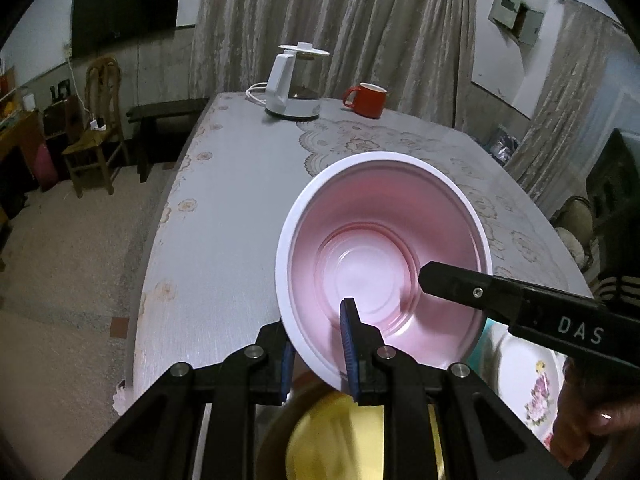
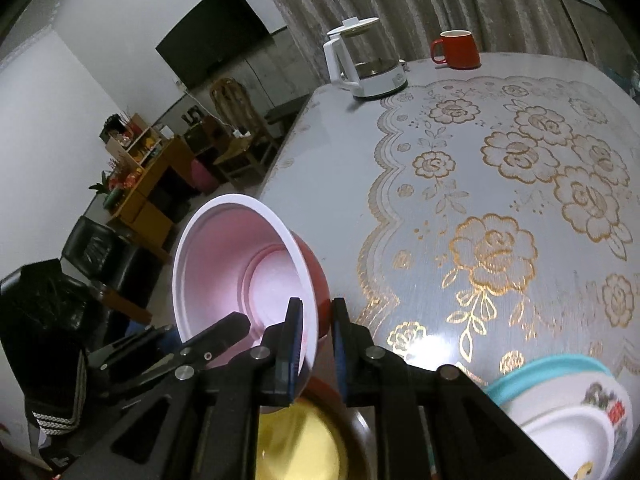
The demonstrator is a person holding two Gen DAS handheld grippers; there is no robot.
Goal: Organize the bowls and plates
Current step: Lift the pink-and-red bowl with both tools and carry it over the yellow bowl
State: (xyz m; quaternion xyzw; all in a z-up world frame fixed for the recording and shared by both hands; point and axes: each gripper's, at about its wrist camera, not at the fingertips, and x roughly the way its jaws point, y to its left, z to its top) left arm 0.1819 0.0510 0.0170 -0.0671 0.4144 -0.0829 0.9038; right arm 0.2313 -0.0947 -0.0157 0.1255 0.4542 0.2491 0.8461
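A bowl, pink inside and red outside with a white rim [image 1: 380, 256] [image 2: 240, 264], is held tilted above the table. My left gripper [image 1: 318, 354] is shut on its near rim. My right gripper [image 2: 316, 344] is shut on the opposite rim; its finger [image 1: 472, 288] shows in the left wrist view. Below lies a gold-lined bowl [image 1: 352, 440] [image 2: 304, 440]. A flowered white plate [image 1: 532, 380] lies at the right. A teal-rimmed bowl [image 2: 576, 404] holding a white dish sits at lower right in the right wrist view.
The table [image 1: 224, 216] has a grey cloth with gold flowers [image 2: 492, 264]. A white kettle [image 1: 292, 84] [image 2: 364, 64] and a red mug [image 1: 366, 100] [image 2: 456, 50] stand at its far end. Chairs and a cabinet stand off the left edge.
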